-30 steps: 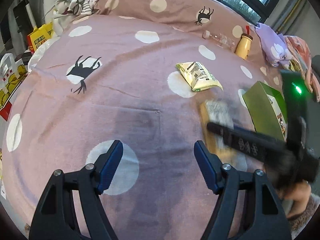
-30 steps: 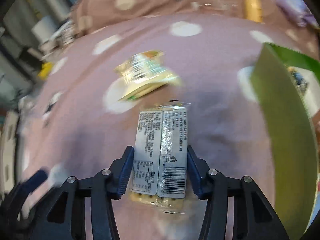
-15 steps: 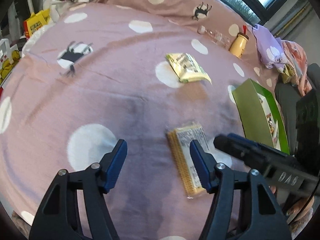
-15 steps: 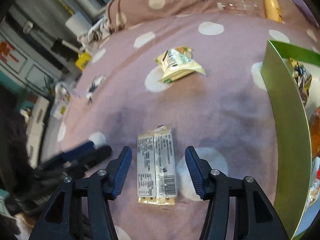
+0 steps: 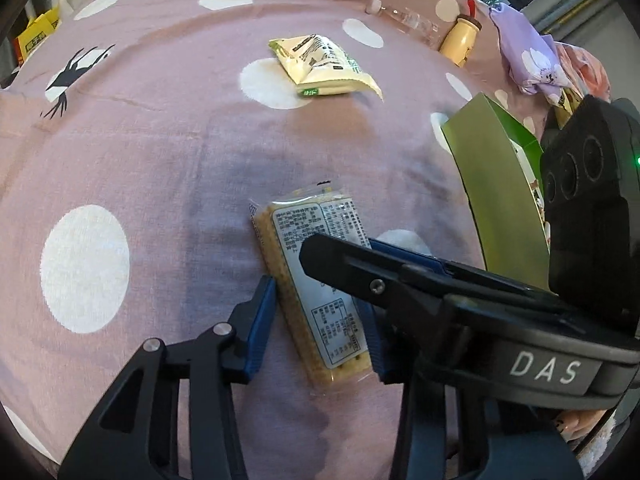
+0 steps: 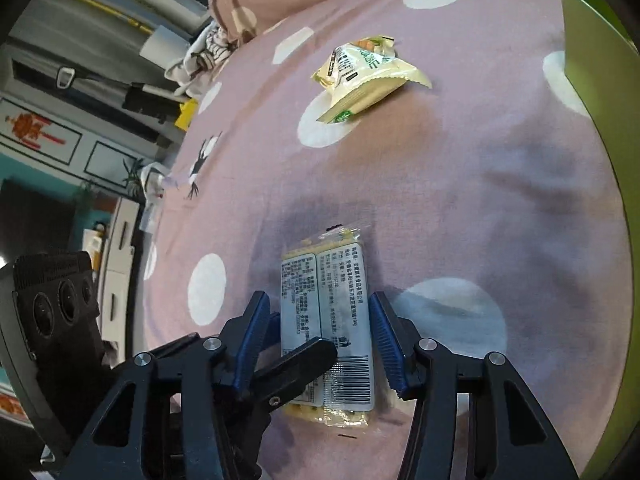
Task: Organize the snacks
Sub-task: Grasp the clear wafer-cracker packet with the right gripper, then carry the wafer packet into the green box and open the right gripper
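Note:
A clear-wrapped cracker pack (image 5: 316, 276) with a white label lies flat on the pink dotted bedspread (image 5: 120, 140); it also shows in the right wrist view (image 6: 326, 320). My left gripper (image 5: 318, 328) is open, its blue pads on either side of the pack's near end. My right gripper (image 6: 320, 340) is open and straddles the same pack; one of its fingers crosses over the pack in the left wrist view. A pale yellow snack bag (image 5: 324, 66) lies farther back, also in the right wrist view (image 6: 368, 76). A green box (image 5: 496, 184) stands open at the right.
A yellow bottle (image 5: 460, 40) and a clear plastic bottle (image 5: 404, 20) lie near the pillows. A lilac cloth (image 5: 524, 56) is heaped at the far right. The bed's left edge drops to cabinets and floor clutter (image 6: 116, 240).
My left gripper moved forward and right until its pads flank the cracker pack. My right gripper let go of the pack, opened, and now straddles it again beside the left one.

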A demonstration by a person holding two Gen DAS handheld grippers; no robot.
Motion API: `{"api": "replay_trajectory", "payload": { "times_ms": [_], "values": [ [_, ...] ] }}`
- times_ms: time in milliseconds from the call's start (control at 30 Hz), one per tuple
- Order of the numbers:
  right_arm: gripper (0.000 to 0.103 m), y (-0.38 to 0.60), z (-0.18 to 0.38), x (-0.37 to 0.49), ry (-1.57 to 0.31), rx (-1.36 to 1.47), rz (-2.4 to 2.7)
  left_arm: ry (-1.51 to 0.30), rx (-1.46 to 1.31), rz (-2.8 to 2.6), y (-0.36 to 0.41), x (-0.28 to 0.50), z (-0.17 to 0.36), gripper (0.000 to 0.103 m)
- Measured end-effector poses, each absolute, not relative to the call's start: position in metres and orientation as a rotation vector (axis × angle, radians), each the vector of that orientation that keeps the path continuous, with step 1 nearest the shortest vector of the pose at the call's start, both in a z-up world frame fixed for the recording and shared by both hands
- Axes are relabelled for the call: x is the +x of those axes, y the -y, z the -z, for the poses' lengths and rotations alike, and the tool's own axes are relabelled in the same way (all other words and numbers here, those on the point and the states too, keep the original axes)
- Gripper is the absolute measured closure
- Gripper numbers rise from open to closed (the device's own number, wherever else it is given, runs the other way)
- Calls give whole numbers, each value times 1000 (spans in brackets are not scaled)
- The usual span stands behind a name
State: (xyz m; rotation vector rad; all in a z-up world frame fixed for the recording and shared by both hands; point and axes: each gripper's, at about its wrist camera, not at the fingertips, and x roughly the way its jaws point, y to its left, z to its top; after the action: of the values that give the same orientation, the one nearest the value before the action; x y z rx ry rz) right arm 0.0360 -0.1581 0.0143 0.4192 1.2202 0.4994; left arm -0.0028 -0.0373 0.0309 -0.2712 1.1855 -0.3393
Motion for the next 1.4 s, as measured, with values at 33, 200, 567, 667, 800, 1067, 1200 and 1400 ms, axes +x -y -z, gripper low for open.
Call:
{"api": "replay_trajectory", "payload": {
  "times_ms": [33,200,567,667,800,1067,1200,1400],
  "values": [
    [49,159,-15,35,-1215,415,-497,-1182,-269,343,38,-3,-31,63],
    [50,170,-32,27,-1164,408,-475,-1150,-252,356,49,-4,-46,66],
    [50,242,-141,-3,-837,405,-317,-943,-198,570,134,6,-135,65],
    [50,271,-162,-10,-759,415,-246,-902,-160,626,165,6,-150,65],
    [50,323,-172,-21,-673,482,-136,-894,-123,712,208,13,-154,65],
    [50,386,-141,-22,-707,608,19,-986,-50,831,274,32,-124,65],
    [50,403,-121,-15,-746,670,42,-1025,-27,821,288,38,-109,65],
    [50,407,-106,-10,-797,692,68,-1079,-36,823,291,42,-92,65]
  ]
}}
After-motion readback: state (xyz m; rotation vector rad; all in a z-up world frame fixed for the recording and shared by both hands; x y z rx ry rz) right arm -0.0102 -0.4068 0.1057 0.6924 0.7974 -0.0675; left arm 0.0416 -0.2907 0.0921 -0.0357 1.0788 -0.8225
